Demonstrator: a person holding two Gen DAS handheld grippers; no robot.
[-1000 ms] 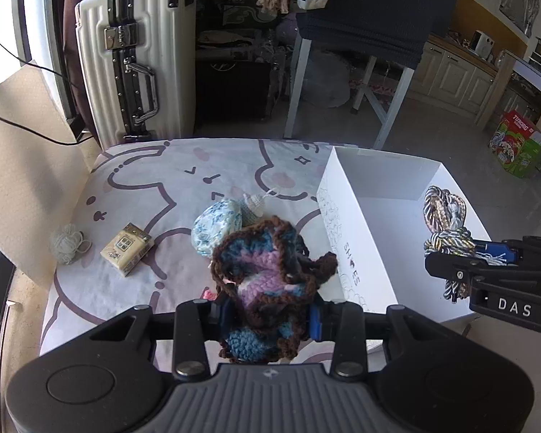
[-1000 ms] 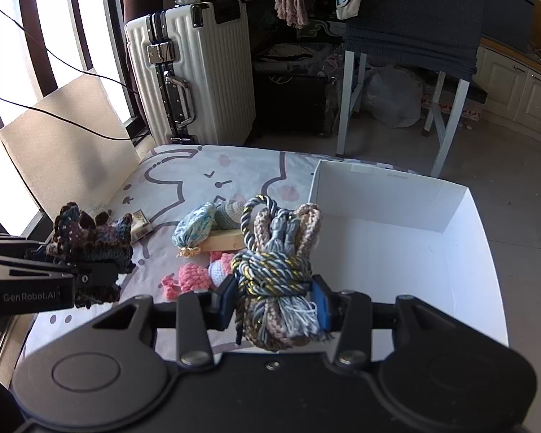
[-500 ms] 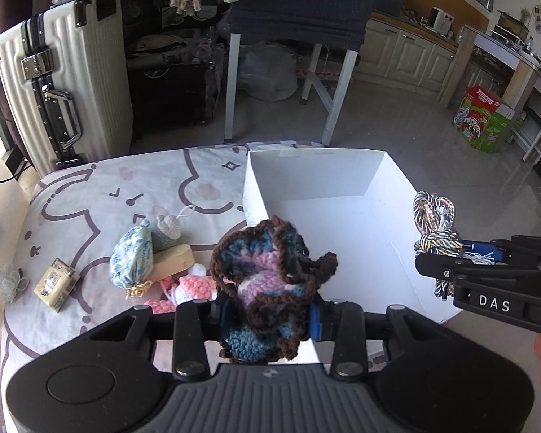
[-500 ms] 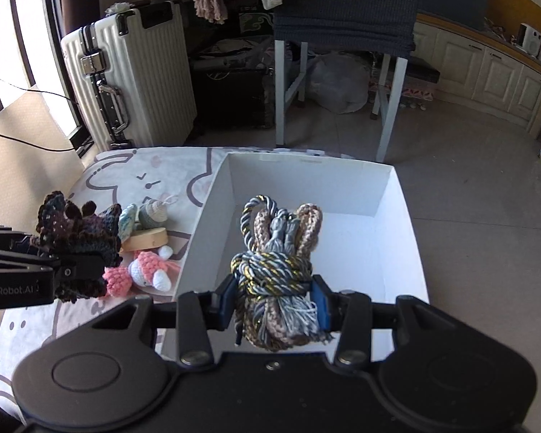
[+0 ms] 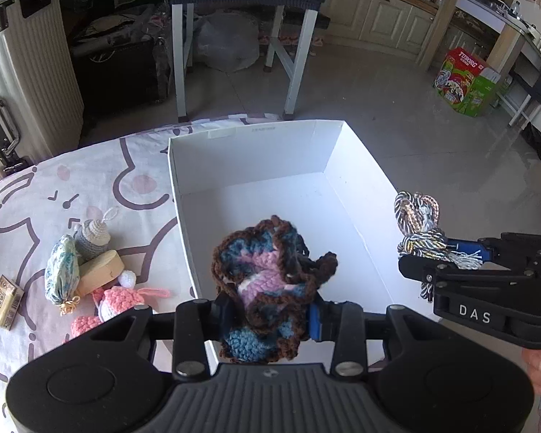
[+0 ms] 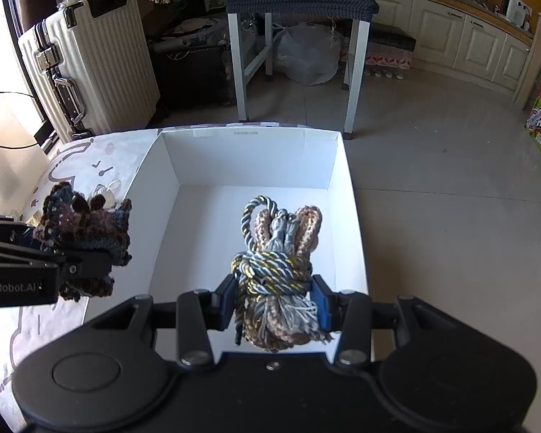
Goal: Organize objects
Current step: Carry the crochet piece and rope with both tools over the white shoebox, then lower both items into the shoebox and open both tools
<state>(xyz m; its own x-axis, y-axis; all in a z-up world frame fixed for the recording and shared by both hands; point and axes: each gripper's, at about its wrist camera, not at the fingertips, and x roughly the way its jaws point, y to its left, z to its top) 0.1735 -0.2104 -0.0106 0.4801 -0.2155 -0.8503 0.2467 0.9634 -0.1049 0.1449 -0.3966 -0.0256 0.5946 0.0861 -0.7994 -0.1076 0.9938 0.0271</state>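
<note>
My left gripper (image 5: 268, 315) is shut on a brown, blue and pink crochet piece (image 5: 267, 281) and holds it above the near left part of the open white box (image 5: 249, 148). It also shows in the right wrist view (image 6: 84, 238). My right gripper (image 6: 274, 301) is shut on a knotted bundle of grey, gold and brown cord (image 6: 277, 263), held above the box's near side (image 6: 346, 187). The cord bundle also shows in the left wrist view (image 5: 420, 223) at the box's right rim. The box is empty inside.
On the cartoon-print cloth (image 5: 54, 195) left of the box lie a blue-white pouch (image 5: 61, 270), a wooden block (image 5: 99, 272), a grey knitted item (image 5: 90, 232), pink crochet toys (image 5: 121, 297) and a small carton (image 5: 3, 301). A white suitcase (image 6: 90, 57) and a table leg (image 6: 238, 68) stand beyond.
Both grippers have moved right, from over the cloth to over the white box, each still holding its item. The loose items on the cloth now lie to the left.
</note>
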